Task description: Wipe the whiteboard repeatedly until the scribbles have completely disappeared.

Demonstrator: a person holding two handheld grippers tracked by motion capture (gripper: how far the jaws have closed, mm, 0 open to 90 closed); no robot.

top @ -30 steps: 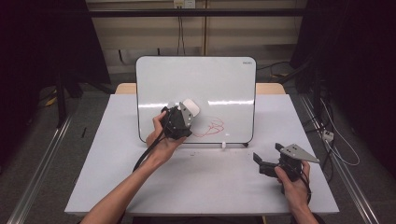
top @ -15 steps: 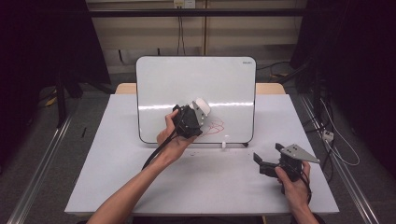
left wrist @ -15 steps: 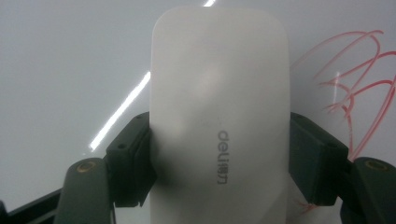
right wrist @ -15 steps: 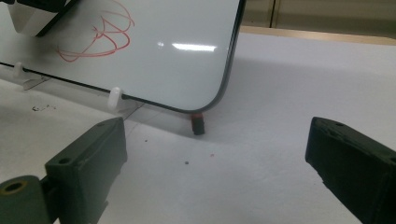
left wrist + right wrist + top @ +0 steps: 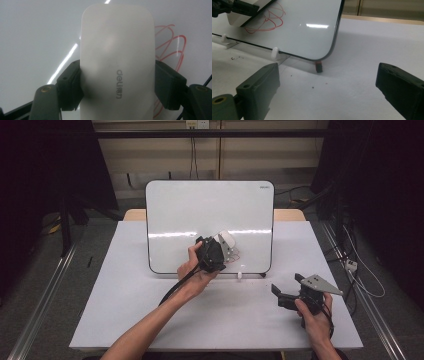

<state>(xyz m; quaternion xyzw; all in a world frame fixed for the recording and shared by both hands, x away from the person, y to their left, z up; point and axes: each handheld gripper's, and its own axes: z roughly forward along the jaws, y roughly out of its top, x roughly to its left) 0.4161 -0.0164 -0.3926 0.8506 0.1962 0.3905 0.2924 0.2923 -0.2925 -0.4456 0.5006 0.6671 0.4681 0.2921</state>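
A white eraser (image 5: 116, 62) is clamped in the left tongs (image 5: 212, 254) against the whiteboard (image 5: 210, 215); the red scribble (image 5: 172, 47) is judged next to be wiped. The right tongs (image 5: 290, 292) are held wide open, empty.

- A white, rounded-oblong plastic whiteboard eraser (image 5: 117, 62) with grey "deli" lettering is clamped between the two black jaws of the left gripper (image 5: 212, 254), its face set towards the board.
- A white, glossy, black-edged upright whiteboard (image 5: 210, 215) is seen directly behind the eraser.
- Red looping scribbles (image 5: 172, 47) are seen just beside the eraser's right edge, partly hidden by it.
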